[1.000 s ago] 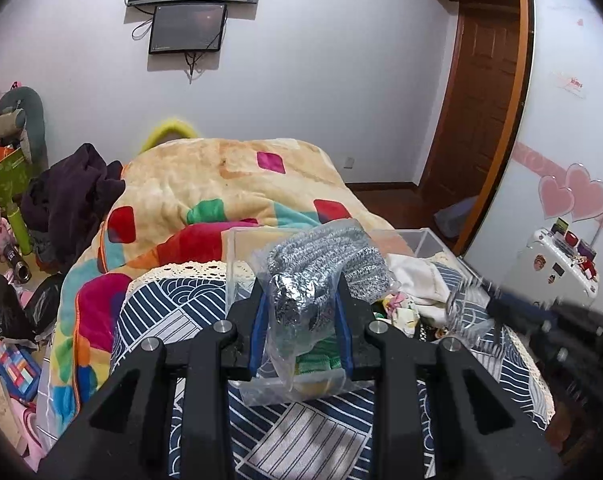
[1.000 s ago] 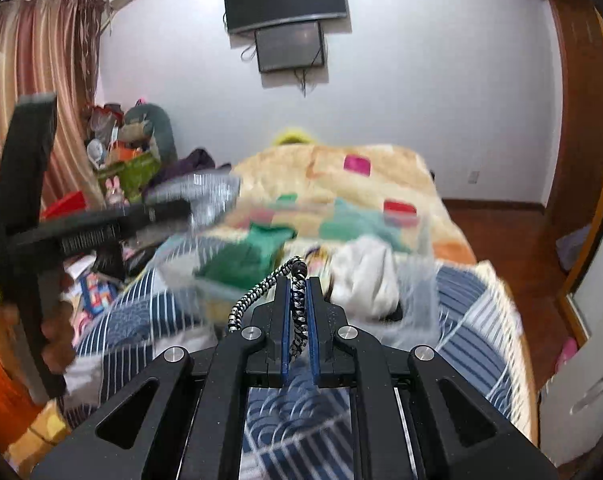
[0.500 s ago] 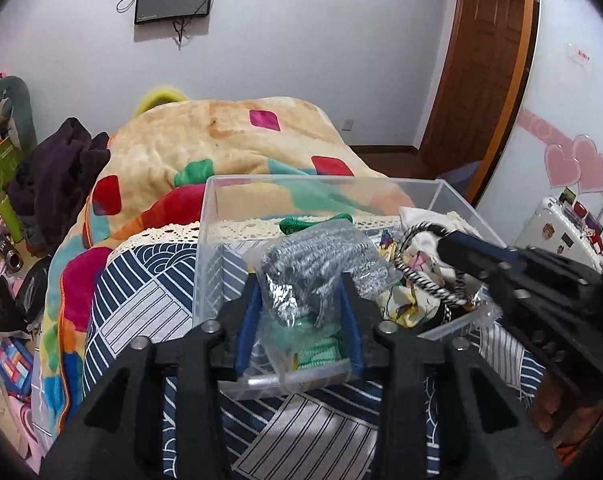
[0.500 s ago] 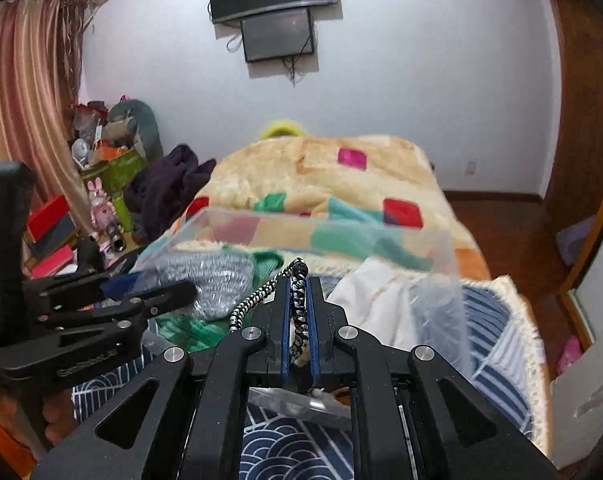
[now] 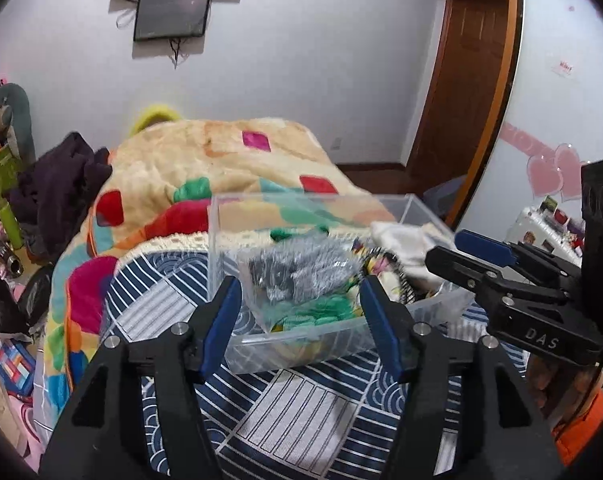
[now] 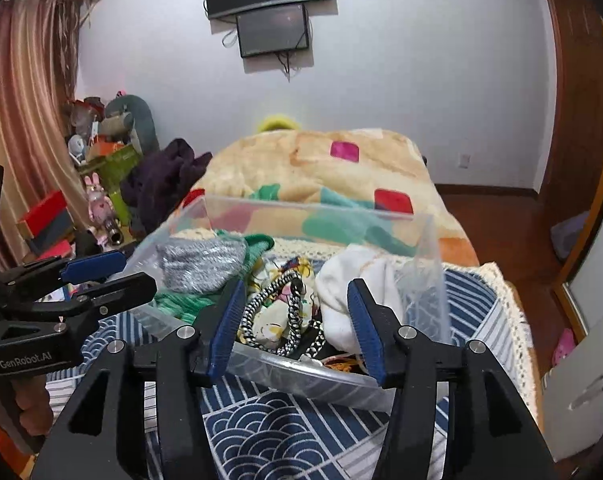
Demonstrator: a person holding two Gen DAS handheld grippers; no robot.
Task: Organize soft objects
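A clear plastic box (image 5: 301, 344) (image 6: 321, 380) stands on the blue patterned cloth (image 5: 285, 412). A bagged grey knit item (image 5: 301, 268) (image 6: 201, 264) lies in it on green cloth (image 5: 321, 312). A black-and-white braided cord (image 6: 289, 312) lies in the box beside a white cloth (image 6: 357, 280). My left gripper (image 5: 299, 316) is open and empty just before the box's near wall. My right gripper (image 6: 293, 320) is open and empty over the box's near edge. Each gripper shows in the other's view, the right (image 5: 477, 256) and the left (image 6: 101, 276).
The box sits at the foot of a bed with a colourful blanket (image 5: 221, 168). A dark garment (image 5: 61, 184) lies at the bed's left side. Clutter and toys (image 6: 101, 184) stand by the left wall. A wooden door (image 5: 461, 92) and a white cabinet (image 6: 581, 380) are at right.
Both grippers have opened. The left let go of the bagged grey knit item and the right let go of the braided cord; both now lie in the box.
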